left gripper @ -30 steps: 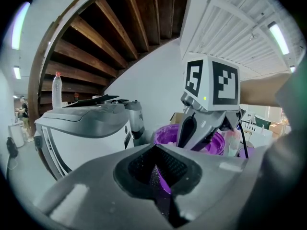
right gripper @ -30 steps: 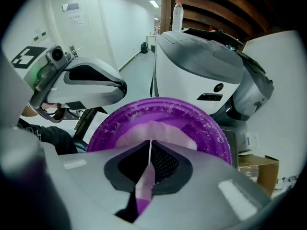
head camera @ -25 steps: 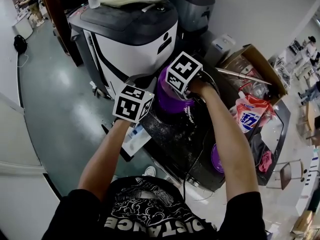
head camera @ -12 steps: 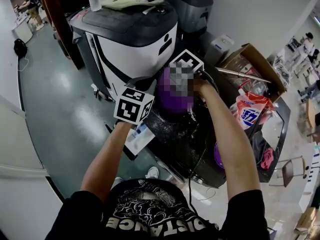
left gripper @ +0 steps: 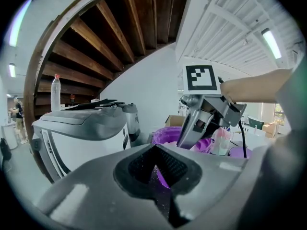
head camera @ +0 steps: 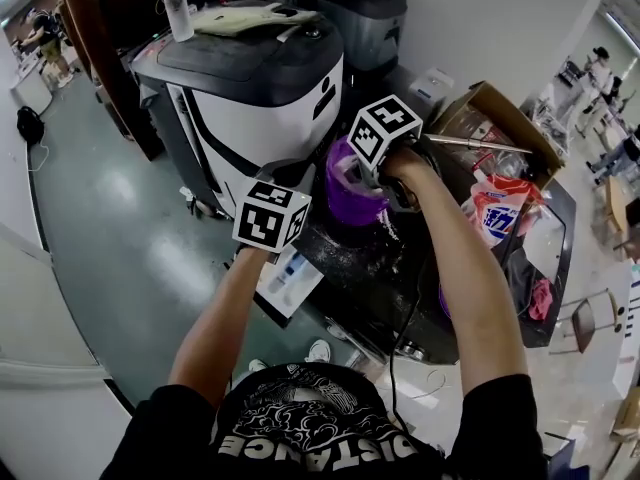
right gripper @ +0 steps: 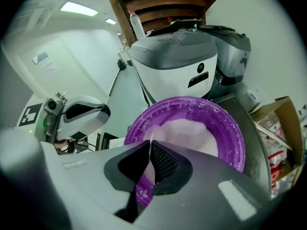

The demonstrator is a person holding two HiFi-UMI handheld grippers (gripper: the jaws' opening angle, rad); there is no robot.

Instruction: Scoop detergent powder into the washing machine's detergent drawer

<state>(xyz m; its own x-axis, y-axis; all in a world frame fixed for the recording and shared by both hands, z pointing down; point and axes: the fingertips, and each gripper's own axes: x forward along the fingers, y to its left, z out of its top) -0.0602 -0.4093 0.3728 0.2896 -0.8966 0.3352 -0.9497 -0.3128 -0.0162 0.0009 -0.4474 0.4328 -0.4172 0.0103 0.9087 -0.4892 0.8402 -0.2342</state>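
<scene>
Right gripper [right gripper: 151, 143] has eased toward the right rim of the purple tub [right gripper: 225, 128] on the dark machine top [head camera: 350, 268], jaws clamped on a pale scoop [right gripper: 149, 163] in the powder [right gripper: 187, 135], while the left gripper [left gripper: 156, 152], jaws pinched seemingly on the tub's side, steadies it, so scooping looks under way.

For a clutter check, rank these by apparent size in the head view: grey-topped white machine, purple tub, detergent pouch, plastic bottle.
1. Grey-topped white machine, clearly largest.
2. Purple tub and detergent pouch: look alike, tub partly hidden by the right hand-held gripper, so unranked.
3. Plastic bottle, smallest, though farthest away.
</scene>
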